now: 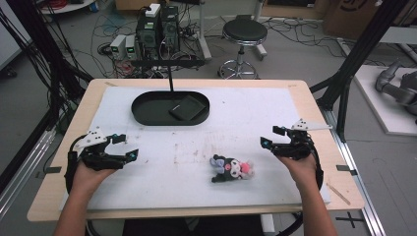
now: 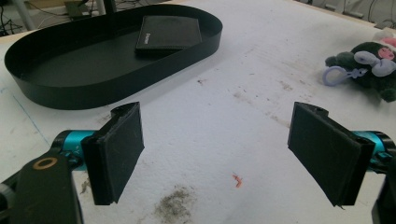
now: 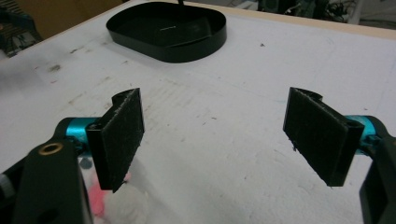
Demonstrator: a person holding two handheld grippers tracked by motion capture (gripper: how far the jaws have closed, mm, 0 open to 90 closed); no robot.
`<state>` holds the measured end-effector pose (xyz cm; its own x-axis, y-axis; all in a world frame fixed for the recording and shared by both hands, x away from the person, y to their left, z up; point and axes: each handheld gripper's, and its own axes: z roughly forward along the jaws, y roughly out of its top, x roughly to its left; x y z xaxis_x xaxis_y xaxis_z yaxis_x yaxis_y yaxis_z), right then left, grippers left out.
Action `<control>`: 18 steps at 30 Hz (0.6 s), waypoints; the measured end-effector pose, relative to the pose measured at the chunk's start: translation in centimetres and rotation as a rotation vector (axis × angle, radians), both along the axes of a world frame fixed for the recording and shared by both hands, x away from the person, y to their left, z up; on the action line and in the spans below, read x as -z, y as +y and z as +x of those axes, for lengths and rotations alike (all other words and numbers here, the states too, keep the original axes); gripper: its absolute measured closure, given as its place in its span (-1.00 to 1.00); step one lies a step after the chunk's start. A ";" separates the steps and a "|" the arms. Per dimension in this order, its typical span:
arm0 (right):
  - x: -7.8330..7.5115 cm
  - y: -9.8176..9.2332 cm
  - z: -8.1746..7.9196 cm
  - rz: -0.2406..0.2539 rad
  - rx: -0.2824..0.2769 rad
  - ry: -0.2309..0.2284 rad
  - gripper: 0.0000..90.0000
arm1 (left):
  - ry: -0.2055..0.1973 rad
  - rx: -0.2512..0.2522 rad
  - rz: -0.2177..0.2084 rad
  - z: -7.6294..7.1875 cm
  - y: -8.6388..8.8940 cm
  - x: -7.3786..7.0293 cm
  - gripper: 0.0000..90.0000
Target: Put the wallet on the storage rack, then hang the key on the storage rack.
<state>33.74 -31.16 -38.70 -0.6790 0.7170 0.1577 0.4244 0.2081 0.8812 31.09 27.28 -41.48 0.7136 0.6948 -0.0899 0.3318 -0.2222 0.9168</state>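
A small plush toy (image 1: 231,168), black with white and pink parts and a lilac clip, lies on the white mat (image 1: 236,118) near the front, right of centre. It also lies at the far right of the left gripper view (image 2: 369,65). A black oval tray (image 1: 170,108) stands at the back with a flat black box (image 1: 187,107) inside. My left gripper (image 1: 129,146) stands open at the left, well apart from the toy. My right gripper (image 1: 271,136) stands open just right of the toy, whose pink and white edge (image 3: 123,198) peeks in beside its lower jaw.
The mat covers a wooden table (image 1: 314,110). A thin black post (image 1: 170,76) rises behind the tray. Beyond the table are a round stool (image 1: 244,34), computer cases (image 1: 158,29) and many floor cables. A black frame strut (image 1: 354,54) stands at the right.
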 end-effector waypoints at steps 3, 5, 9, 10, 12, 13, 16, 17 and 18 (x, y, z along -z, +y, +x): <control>0.2 0.1 -0.3 -0.006 -0.014 -0.006 -0.60 | 0.004 0.006 -0.007 0.0 0.0 0.0 -0.59; 0.1 0.0 -0.6 -0.005 -0.020 -0.026 -0.60 | 0.003 0.007 -0.011 0.1 0.0 -0.1 -0.59; -0.1 0.0 -0.9 0.005 -0.027 -0.030 -0.60 | -0.001 0.001 -0.012 0.0 0.2 -0.2 -0.59; -0.1 0.0 -0.9 0.005 -0.027 -0.030 -0.60 | -0.004 -0.002 -0.010 0.0 0.3 -0.2 -0.59; -0.1 0.3 -0.9 0.001 -0.042 -0.034 -0.60 | -0.006 -0.004 -0.006 0.0 0.3 -0.3 -0.59; -0.1 0.4 -0.9 -0.002 -0.049 -0.040 -0.60 | -0.006 -0.004 -0.006 0.0 0.3 -0.3 -0.59; -0.2 0.6 -1.0 -0.002 -0.061 -0.037 -0.60 | -0.007 -0.004 0.000 0.0 0.2 -0.3 -0.59; -0.2 1.0 -1.0 -0.008 -0.079 -0.033 -0.60 | -0.009 -0.003 0.004 -0.1 0.2 -0.3 -0.59; -0.2 1.2 -1.0 -0.017 -0.091 -0.033 -0.60 | -0.009 -0.003 0.004 -0.1 0.2 -0.3 -0.59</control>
<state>32.74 -30.01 -38.53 -0.7461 0.6544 0.1228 0.3740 0.2593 0.8904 31.02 27.46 -41.16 0.7121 0.6975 -0.0808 0.3243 -0.2247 0.9189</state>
